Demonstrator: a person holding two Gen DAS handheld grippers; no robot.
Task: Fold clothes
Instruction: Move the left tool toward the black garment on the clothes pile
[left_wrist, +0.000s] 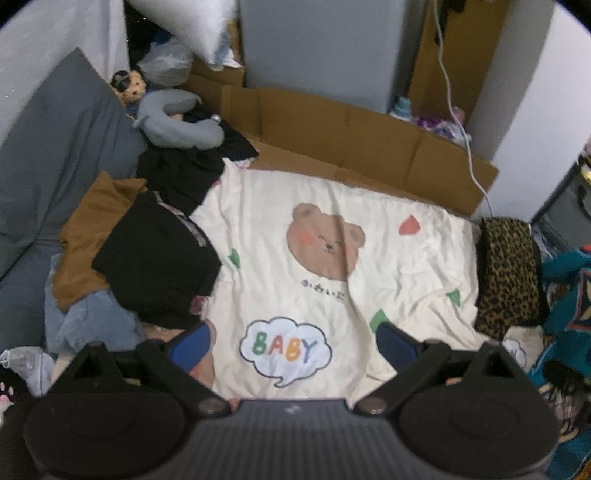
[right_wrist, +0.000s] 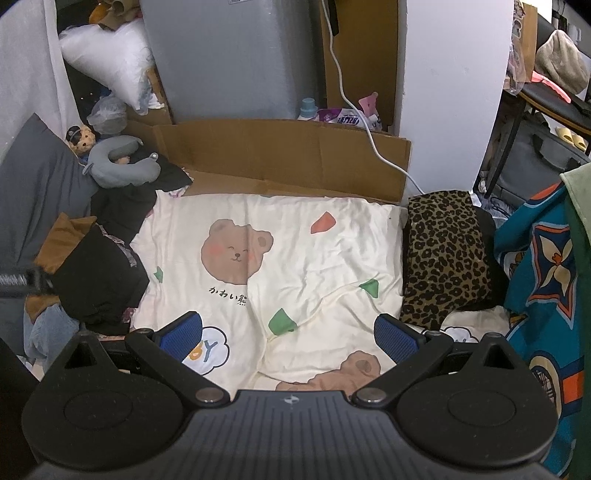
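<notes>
A pile of unfolded clothes lies at the left of a cream bear-print sheet (left_wrist: 388, 266): a black garment (left_wrist: 155, 266) on top, a brown one (left_wrist: 85, 236) and blue denim (left_wrist: 92, 325) beneath. A folded leopard-print garment (left_wrist: 508, 273) rests at the sheet's right edge. My left gripper (left_wrist: 291, 345) hovers open over the sheet's near part, nothing between its blue pads. In the right wrist view the black garment (right_wrist: 99, 280) and the leopard-print garment (right_wrist: 447, 254) flank the sheet (right_wrist: 314, 258). My right gripper (right_wrist: 288, 338) is open and empty above the sheet.
A cardboard wall (right_wrist: 280, 155) lines the far side. A grey pillow (left_wrist: 48, 155), grey neck pillow (left_wrist: 181, 122) and a plush toy (left_wrist: 131, 85) sit at the far left. A teal patterned cloth (right_wrist: 546, 280) hangs at right. A white cable (right_wrist: 354, 103) drops behind the cardboard.
</notes>
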